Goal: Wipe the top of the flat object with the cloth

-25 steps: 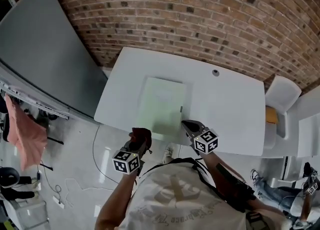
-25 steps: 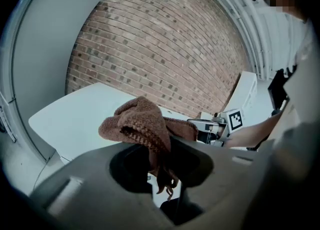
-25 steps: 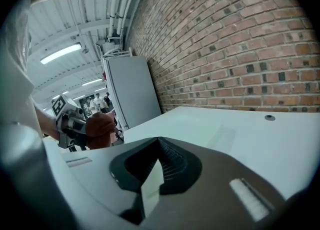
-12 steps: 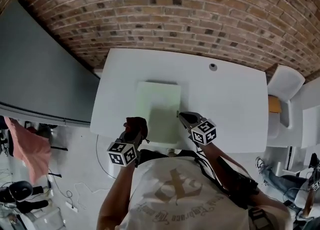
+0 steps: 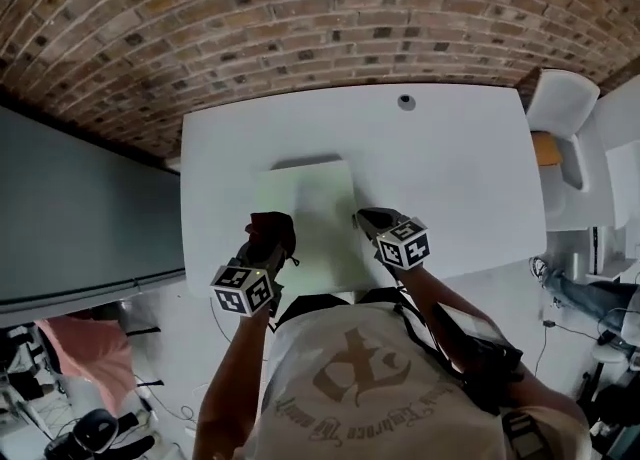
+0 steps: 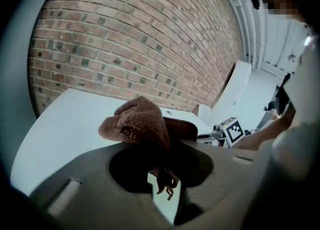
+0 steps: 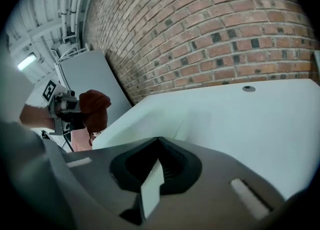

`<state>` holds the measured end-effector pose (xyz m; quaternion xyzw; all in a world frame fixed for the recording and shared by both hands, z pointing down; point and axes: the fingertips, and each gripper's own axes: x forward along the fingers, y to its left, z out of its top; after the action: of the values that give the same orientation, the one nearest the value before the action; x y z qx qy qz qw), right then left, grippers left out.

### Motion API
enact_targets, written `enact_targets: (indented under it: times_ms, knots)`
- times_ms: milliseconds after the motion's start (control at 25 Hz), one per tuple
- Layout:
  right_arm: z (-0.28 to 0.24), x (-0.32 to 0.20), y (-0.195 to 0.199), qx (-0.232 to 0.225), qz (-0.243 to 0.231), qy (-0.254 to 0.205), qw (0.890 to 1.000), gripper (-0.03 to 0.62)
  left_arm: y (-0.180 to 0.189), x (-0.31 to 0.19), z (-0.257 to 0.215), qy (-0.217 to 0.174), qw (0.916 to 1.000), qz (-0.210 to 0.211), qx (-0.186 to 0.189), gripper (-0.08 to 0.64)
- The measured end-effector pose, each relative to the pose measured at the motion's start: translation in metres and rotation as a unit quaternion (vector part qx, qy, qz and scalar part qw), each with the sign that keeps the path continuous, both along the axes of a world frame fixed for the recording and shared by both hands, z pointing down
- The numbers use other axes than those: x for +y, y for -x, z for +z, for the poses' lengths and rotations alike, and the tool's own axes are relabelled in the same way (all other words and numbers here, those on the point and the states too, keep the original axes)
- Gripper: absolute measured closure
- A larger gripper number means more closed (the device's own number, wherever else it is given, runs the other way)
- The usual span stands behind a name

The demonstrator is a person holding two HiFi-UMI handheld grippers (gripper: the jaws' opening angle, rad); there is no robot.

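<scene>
A thin, pale green flat object lies on the white table. My left gripper is shut on a bunched brown cloth, which sits at the object's near left edge. In the left gripper view the cloth bulges out above the jaws. My right gripper is at the object's near right edge. Its jaws are shut on a thin pale edge of the flat object. The right gripper view shows the cloth far off to the left.
A brick wall runs behind the table. A round cable hole sits near the table's far edge. A white chair stands at the right, a grey panel at the left, with a pink cloth below it.
The left gripper has carried the brown cloth forward from off the table's near edge to the flat object's near left side. The right gripper has stayed at the object's right edge.
</scene>
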<state>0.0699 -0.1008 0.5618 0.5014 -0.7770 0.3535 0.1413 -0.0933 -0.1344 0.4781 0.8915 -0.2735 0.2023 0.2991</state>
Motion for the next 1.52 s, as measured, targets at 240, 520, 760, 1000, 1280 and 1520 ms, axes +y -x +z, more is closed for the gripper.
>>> enact_targets:
  times_ms: [240, 520, 760, 1000, 1280, 1520]
  knots:
    - [0.015, -0.009, -0.002, -0.015, 0.050, 0.028, 0.998, 0.549, -0.028, -0.048, -0.003, -0.005, 0.9980, 0.062, -0.003, 0.474]
    - [0.025, -0.017, 0.001, -0.013, 0.058, 0.048, 0.997, 0.454, -0.062, -0.097, -0.005, -0.019, 0.9954, 0.094, -0.004, 0.474]
    - [0.037, -0.011, 0.014, -0.010, 0.044, 0.085, 0.995, 0.417, -0.103, -0.133, -0.001, -0.017, 0.9922, 0.123, -0.013, 0.474]
    - [0.036, -0.014, 0.014, -0.006, 0.037, 0.077, 0.996, 0.426, -0.152, -0.144, 0.017, 0.013, 0.9847, 0.172, -0.026, 0.474]
    - [0.041, -0.013, 0.012, -0.026, 0.044, 0.079, 0.996, 0.426, -0.198, -0.157, 0.048, 0.017, 0.9719, 0.221, -0.078, 0.474]
    - [0.040, -0.014, 0.015, -0.036, 0.049, 0.080, 0.995, 0.426, -0.230, -0.160, 0.082, 0.040, 0.9578, 0.258, -0.120, 0.474]
